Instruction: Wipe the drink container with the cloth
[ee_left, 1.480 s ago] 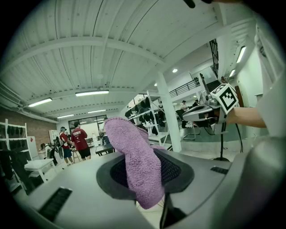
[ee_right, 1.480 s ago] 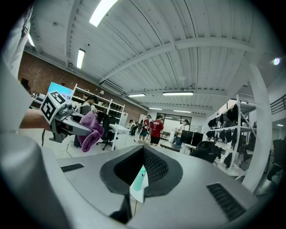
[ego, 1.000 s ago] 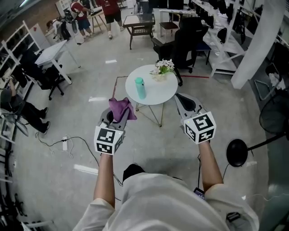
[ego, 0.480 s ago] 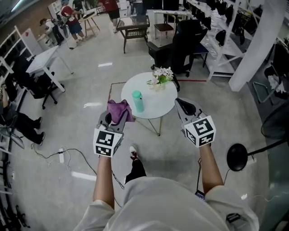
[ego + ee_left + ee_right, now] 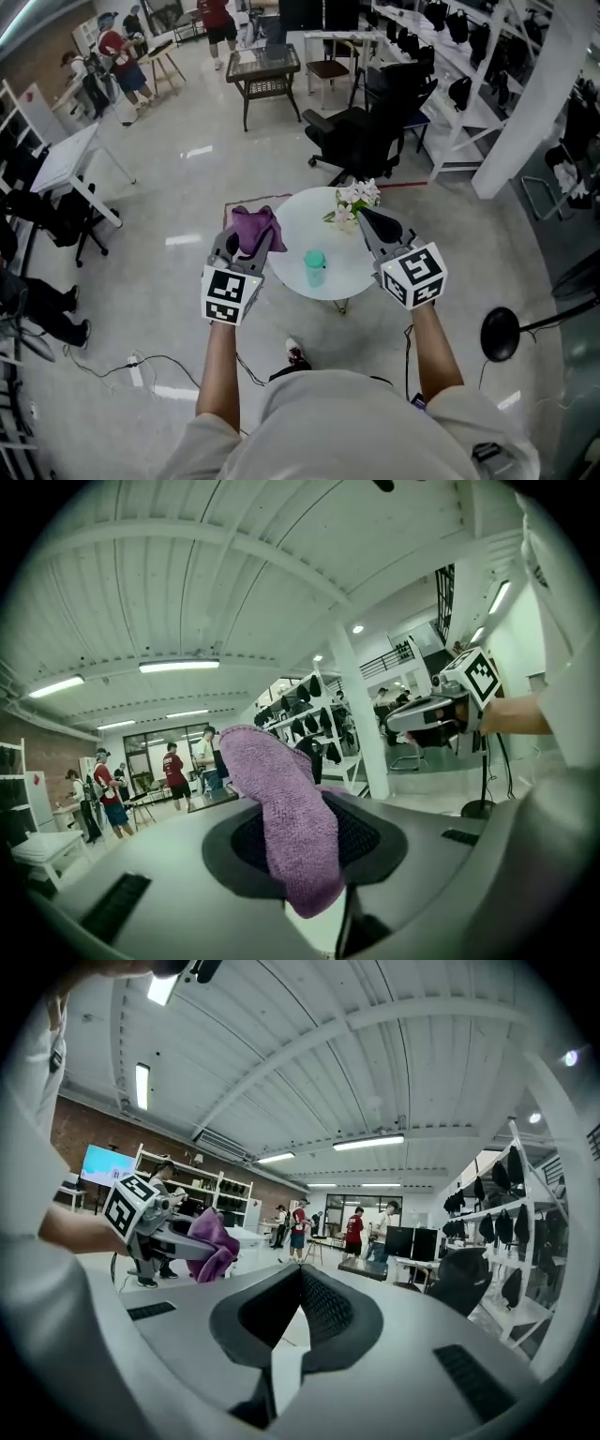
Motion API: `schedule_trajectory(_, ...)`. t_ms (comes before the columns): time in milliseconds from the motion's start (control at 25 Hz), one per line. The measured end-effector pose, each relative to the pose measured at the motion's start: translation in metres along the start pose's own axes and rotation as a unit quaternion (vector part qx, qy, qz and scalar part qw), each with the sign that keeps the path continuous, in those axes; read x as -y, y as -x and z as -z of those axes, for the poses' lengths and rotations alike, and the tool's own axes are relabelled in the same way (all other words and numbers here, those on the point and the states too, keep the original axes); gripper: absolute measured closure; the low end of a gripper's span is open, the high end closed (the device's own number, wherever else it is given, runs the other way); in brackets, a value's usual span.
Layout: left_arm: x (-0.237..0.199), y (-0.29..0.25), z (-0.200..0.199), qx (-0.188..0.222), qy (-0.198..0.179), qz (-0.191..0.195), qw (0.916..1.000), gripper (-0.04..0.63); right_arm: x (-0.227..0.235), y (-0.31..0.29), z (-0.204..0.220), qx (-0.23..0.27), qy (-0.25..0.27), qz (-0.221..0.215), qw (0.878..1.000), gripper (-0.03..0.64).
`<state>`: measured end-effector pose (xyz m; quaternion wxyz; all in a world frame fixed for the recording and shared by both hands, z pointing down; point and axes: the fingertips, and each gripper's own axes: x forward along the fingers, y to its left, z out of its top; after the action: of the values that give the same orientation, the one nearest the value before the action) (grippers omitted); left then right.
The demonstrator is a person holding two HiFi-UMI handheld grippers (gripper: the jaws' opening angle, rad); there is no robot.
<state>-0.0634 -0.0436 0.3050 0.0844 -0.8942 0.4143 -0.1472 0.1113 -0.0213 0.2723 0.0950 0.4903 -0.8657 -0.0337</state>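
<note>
A teal drink container [image 5: 315, 267] stands upright on a small round white table [image 5: 286, 234], seen in the head view between my two grippers. My left gripper [image 5: 251, 233] is shut on a purple cloth [image 5: 252, 228], which bunches out past its tips over the table's left edge. In the left gripper view the cloth [image 5: 281, 817] hangs between the jaws. My right gripper [image 5: 366, 217] is shut and holds nothing; it hovers over the table's right side. The right gripper view shows its pads [image 5: 323, 1309] pressed together and the left gripper with the cloth [image 5: 212, 1244] off to the left.
A vase of white flowers [image 5: 350, 201] stands on the table just by the right gripper's tip. Black office chairs [image 5: 361, 141] and a glass-topped side table [image 5: 263, 64] lie beyond. White shelving [image 5: 469, 84] runs along the right; a round black stand base [image 5: 500, 333] sits on the floor.
The table and container have come much nearer and now lie between my grippers, both of which moved forward over it. The cloth stays clamped in the left gripper.
</note>
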Motion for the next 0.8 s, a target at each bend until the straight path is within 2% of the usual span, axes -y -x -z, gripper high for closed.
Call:
schedule_trajectory(120, -0.029, -0.018, 0.005, 0.010, -0.001, 0.020, 0.9997, 0.469, -0.007, -0.036, 0.005, -0.018, 0.001, -0.006, 1.000, 0.603)
schedule_trajectory(240, -0.047, -0.035, 0.022, -0.002, 0.004, 0.035, 0.9994, 0.469, -0.014, -0.060, 0.020, -0.036, -0.005, -0.012, 0.999, 0.603)
schedule_trajectory(440, -0.057, -0.062, 0.051, -0.027, 0.034, 0.056, 0.9975, 0.469, -0.025, -0.089, 0.063, -0.085, -0.037, -0.062, 0.994, 0.600)
schedule_trajectory(600, -0.050, -0.080, 0.080, -0.057, 0.057, 0.072, 0.9942, 0.468, -0.038, -0.101, 0.105, -0.133, -0.054, -0.113, 0.983, 0.484)
schedule_trajectory(800, -0.022, -0.101, 0.126, -0.090, 0.114, 0.103, 0.9840, 0.468, -0.055, -0.107, 0.161, -0.200, -0.038, -0.161, 0.966, 0.403)
